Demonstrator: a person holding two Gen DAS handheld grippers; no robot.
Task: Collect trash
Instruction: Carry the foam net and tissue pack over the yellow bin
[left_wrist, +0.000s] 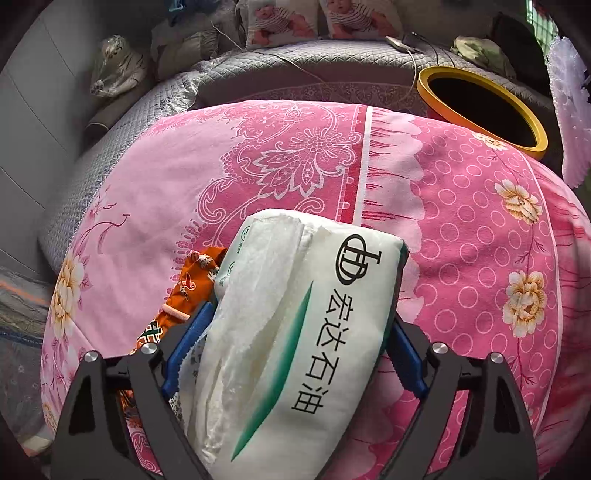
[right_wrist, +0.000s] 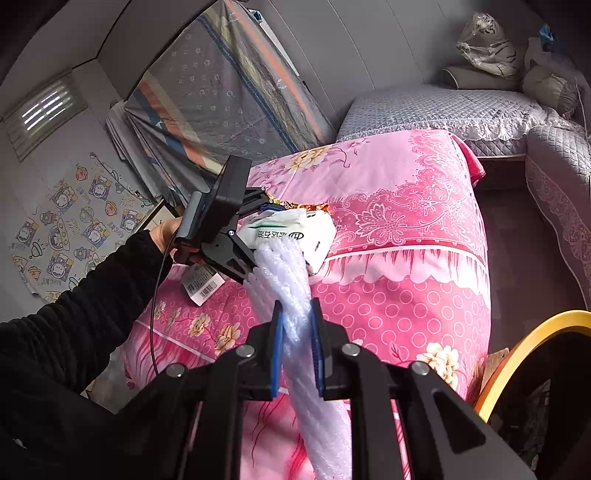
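Observation:
A white soft tissue pack (left_wrist: 332, 295) with green stripe and black print lies on the pink flowered cloth (left_wrist: 258, 155). My left gripper (left_wrist: 301, 317) has its blue pads pressed against both sides of the pack. In the right wrist view the left gripper (right_wrist: 266, 236) reaches down onto the same pack (right_wrist: 295, 230). An orange snack wrapper (left_wrist: 188, 280) lies just left of the pack, under the left finger. My right gripper (right_wrist: 297, 306) is shut on a white foam net sleeve (right_wrist: 288, 273), which stretches toward the pack.
A black bin with a yellow rim (left_wrist: 480, 122) stands at the cloth's far right; its rim (right_wrist: 517, 354) is close by my right gripper. A barcode label (right_wrist: 201, 284) lies on the cloth. Grey quilted sofas surround it. A black sleeve (right_wrist: 92, 295) comes from the left.

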